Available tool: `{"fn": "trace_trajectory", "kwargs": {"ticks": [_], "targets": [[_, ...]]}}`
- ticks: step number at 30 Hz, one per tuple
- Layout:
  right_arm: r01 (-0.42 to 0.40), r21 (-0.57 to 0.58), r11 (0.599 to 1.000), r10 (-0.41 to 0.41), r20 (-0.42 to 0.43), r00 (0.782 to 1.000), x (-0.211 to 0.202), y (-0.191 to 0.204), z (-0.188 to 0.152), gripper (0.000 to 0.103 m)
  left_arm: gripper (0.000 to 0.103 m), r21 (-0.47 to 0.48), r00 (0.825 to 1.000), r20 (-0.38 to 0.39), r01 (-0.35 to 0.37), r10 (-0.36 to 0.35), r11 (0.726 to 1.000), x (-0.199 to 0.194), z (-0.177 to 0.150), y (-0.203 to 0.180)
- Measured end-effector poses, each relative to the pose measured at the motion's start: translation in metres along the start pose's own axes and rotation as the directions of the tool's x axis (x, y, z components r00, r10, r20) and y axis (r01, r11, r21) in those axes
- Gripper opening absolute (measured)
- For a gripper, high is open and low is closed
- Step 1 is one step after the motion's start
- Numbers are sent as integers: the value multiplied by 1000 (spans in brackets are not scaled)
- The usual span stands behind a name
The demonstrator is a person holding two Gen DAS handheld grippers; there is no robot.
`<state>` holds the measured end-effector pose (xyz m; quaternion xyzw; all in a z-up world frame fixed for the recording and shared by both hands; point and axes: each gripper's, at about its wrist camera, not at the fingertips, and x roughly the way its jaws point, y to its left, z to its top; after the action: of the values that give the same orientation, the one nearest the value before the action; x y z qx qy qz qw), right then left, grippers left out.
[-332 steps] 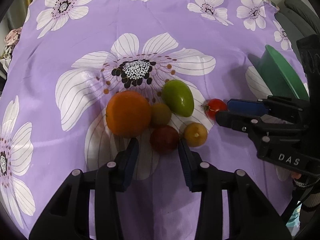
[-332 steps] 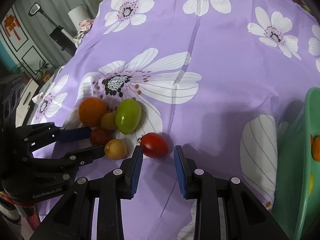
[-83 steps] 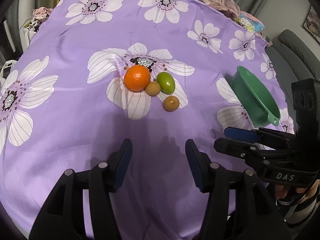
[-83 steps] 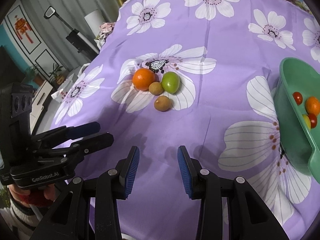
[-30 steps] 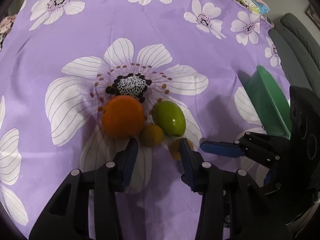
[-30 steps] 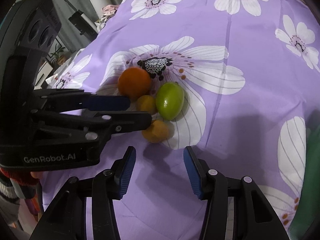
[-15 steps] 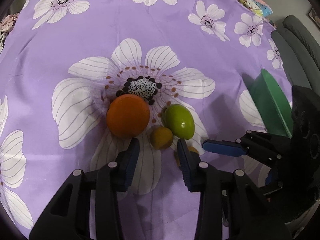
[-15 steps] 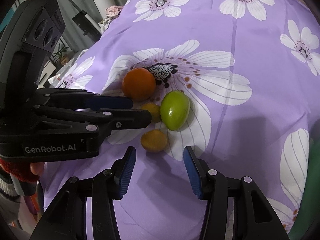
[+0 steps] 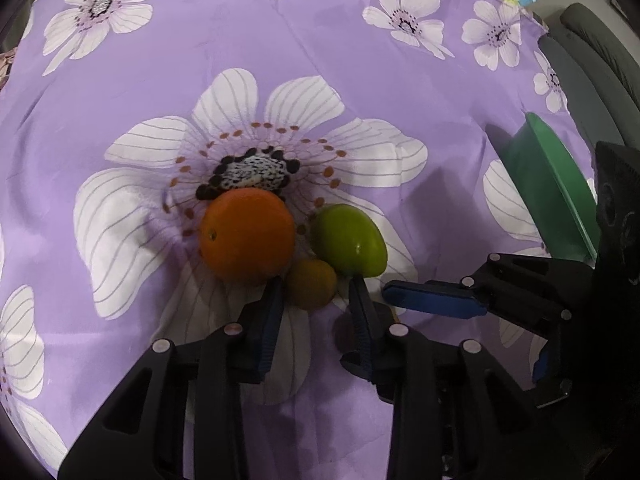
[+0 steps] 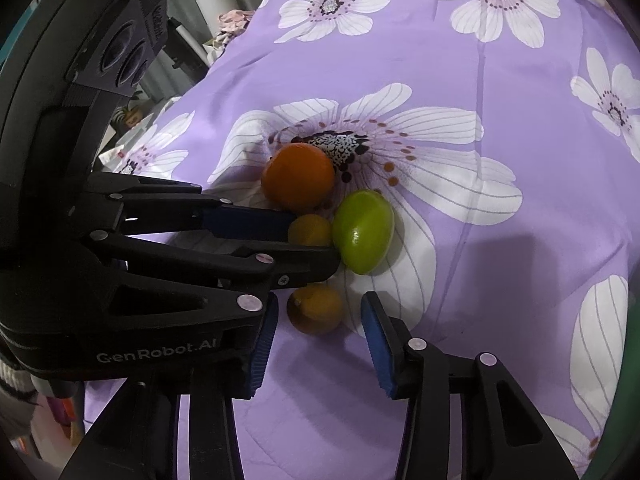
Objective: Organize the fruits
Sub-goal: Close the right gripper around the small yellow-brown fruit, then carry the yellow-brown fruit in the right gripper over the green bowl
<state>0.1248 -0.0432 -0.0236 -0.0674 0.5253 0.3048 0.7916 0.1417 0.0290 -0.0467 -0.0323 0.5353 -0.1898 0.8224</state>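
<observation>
The right gripper (image 10: 316, 322) had just been narrowing its fingers around the nearer small yellow fruit (image 10: 316, 309), perhaps not yet touching. Just beyond, the left gripper (image 9: 316, 290) was closing on the other small fruit (image 9: 311, 284), beside the orange (image 9: 247, 235).

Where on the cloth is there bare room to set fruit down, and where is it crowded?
Free: purple cloth beyond the orange, and between the green fruit and green bowl. Crowded: the fruit cluster, with the left gripper and right gripper there.
</observation>
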Motion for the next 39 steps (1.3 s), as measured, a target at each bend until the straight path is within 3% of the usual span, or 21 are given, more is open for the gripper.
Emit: {"fn": "trace_trajectory", "kwargs": {"ticks": [5,10,24,39], "targets": [[4,-2,1000,-4,4,1000,-1,-2,0,38,26,-3,1000,-11,28,-28,1000,3,5,0],[-1,5,1000,0,11,1000,-2,-4,-2,31,27,11,1000,-5,13,-12,1000,2,4,-2],[-15,70,997,14,9,1000,-9,-10,-12,31,27,-5,998,56,11,-11,1000,-21,-10,-7],[-20,144,989,10,64,998,-42,-16,-29,30,27,-15,995,99,33,-31,999,-51,-40,-29]]}}
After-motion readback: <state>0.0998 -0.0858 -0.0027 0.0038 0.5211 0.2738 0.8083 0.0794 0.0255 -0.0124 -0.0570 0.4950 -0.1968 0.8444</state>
